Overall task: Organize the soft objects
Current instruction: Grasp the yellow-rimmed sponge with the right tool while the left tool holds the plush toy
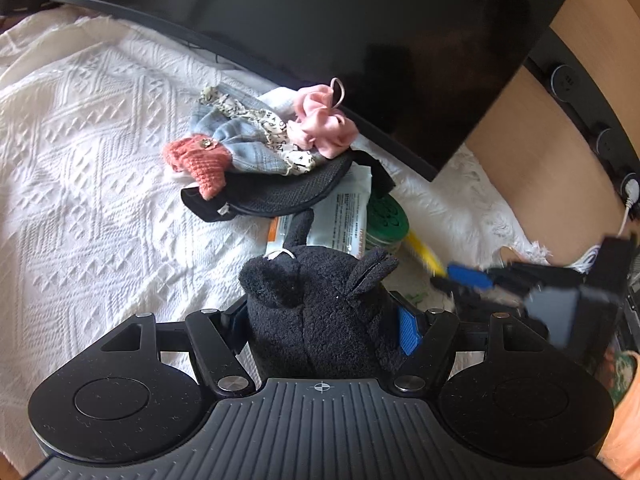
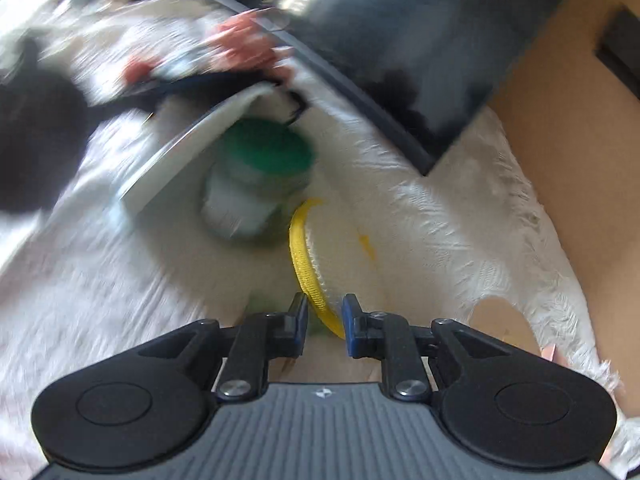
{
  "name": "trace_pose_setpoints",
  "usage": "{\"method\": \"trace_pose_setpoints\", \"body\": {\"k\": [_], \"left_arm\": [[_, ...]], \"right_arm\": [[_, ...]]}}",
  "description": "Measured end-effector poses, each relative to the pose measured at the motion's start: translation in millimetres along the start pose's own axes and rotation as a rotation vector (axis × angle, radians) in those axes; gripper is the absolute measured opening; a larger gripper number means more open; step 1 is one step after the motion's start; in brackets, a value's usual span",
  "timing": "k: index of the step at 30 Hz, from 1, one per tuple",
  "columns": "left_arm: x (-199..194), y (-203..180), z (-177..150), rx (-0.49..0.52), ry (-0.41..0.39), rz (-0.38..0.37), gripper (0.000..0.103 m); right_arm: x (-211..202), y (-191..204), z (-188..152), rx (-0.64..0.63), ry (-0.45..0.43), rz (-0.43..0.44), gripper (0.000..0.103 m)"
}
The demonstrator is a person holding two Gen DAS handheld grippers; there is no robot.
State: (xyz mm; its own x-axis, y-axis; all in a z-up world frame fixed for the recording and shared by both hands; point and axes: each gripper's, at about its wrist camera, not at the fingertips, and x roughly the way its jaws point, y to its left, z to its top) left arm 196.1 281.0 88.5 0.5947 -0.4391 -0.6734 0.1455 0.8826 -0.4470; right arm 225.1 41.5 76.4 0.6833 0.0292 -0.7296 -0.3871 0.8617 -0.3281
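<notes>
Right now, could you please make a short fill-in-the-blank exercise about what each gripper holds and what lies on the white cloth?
1. The left gripper holds a plush toy whose colour is ____.
2. The right gripper is closed on a ____ band.
3. The jar near that band has a ____ lid.
4. On the clothes pile the scrunchie is ____.

Missing words: black; yellow; green; pink

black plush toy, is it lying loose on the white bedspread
No, the black plush toy sits clamped between the left gripper fingers, raised above the white bedspread.
</notes>
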Motion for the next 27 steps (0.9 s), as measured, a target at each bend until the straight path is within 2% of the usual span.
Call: {"method": "trace_pose_setpoints", "body": {"k": [4, 8, 11, 13, 15, 20, 25, 27], "left_arm": [[4.5, 0.4, -1.6, -0.005, -0.003, -0.012, 0.074], [7.0, 0.3, -7.4, -0.047, 0.028, 0.026, 0.074], [3.7, -6.4, -8.7, -0.009, 0.043, 0.039, 0.074], [0.4, -9.3, -8.4, -0.002, 0.028, 0.047, 0.074], [-0.8, -12.1, -7.5, -0.010, 0.015, 0.039, 0.074], [0.2, -27.3, -7.3, -0.009, 0.006, 0.014, 0.074], [3.8, -38.3, -6.6, 0.002, 0.024, 0.004, 0.074], [7.5, -37.4, -6.6, -0.008, 0.028, 0.023, 0.074]], "right_arm": [[26.9, -2.9, 15.8, 0.010, 0.016, -0.063, 0.021], [51.0, 15.9, 25.8, -0.096, 0.005, -0.122, 0.023], [55.1, 24.7, 28.1, -0.130, -0.008, -0.137, 0.023], [47.1, 19.8, 30.6, -0.105, -0.030, -0.132, 0.018], [28.3, 10.2, 35.3, -0.047, -0.063, -0.100, 0.014], [-27.2, -22.0, 41.2, 0.095, -0.133, -0.004, 0.014], [-48.5, -58.0, 28.9, 0.335, -0.091, 0.151, 0.014], [-49.8, -63.3, 19.5, 0.382, -0.073, 0.191, 0.014]]}}
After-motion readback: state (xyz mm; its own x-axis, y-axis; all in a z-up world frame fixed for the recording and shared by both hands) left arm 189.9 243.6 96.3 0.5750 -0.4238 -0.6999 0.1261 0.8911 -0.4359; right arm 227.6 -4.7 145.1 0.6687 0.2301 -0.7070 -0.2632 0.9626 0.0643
